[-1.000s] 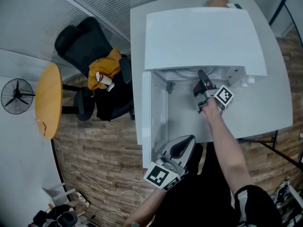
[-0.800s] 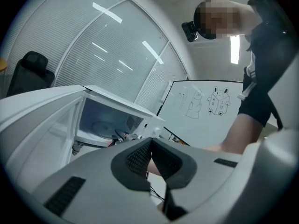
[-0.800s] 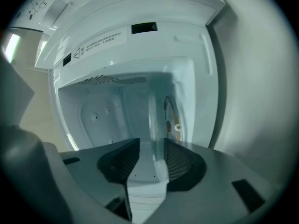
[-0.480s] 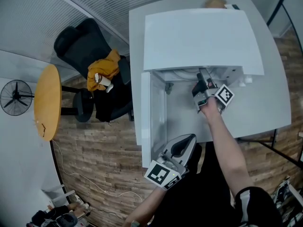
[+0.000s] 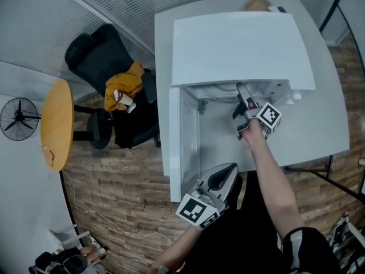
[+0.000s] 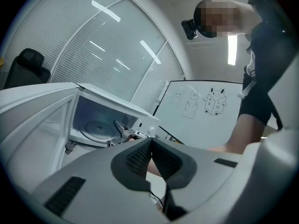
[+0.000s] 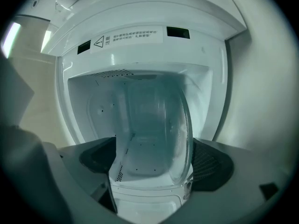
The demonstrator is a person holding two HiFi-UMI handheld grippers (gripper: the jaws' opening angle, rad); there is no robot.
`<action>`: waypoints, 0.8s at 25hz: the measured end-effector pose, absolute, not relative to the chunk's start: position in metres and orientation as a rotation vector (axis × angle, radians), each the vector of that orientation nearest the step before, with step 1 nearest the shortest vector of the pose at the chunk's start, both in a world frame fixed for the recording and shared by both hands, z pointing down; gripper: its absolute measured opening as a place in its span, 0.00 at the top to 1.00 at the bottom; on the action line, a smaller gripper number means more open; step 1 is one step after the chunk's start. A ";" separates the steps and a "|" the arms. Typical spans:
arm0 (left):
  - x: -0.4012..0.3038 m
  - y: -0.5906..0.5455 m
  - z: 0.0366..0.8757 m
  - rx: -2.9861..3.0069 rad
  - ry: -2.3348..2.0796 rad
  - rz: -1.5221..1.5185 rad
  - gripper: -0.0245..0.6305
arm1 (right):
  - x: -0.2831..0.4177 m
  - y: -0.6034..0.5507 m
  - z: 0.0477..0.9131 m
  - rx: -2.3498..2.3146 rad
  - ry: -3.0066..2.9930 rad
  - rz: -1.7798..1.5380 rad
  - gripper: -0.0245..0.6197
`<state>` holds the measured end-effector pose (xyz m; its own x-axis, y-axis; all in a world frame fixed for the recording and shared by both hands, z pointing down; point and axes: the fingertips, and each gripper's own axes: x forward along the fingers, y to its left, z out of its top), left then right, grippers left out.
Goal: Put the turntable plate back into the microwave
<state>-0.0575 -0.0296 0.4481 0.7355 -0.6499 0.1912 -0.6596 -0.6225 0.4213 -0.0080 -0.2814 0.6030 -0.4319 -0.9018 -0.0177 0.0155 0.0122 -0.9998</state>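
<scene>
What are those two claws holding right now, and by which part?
Nothing. The right gripper has just been opening its jaws, the rim of the turntable plate loose between them; the left gripper is shut, empty.

A pale grey table [image 5: 336, 113] carries 1 white microwave [image 5: 242, 44] toward 12 o'clock, its door [image 5: 185, 141] swung open toward 7 o'clock over the table's near edge. A small tan object with a green top [image 5: 259, 1] sits behind the microwave at the table's 12 o'clock edge. On the brick-patterned wood floor [image 5: 114, 181] stand 1 black office chair [image 5: 105, 56] at 10 o'clock and 1 round wooden table [image 5: 57, 121] at 9 o'clock, with a fan [image 5: 20, 117] just beyond it, and a thin cable [image 5: 114, 224] trails at 7 o'clock.
</scene>
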 end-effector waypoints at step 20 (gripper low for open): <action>-0.048 -0.021 0.451 2.475 -0.959 0.032 0.97 | -0.013 -0.253 0.637 -0.935 1.561 -1.606 0.53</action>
<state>-0.0482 -0.0212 0.4509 0.7539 -0.6287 0.1907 -0.6401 -0.6377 0.4284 -0.0131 -0.2530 0.6372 -0.4949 -0.8686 0.0263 -0.0017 -0.0293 -0.9996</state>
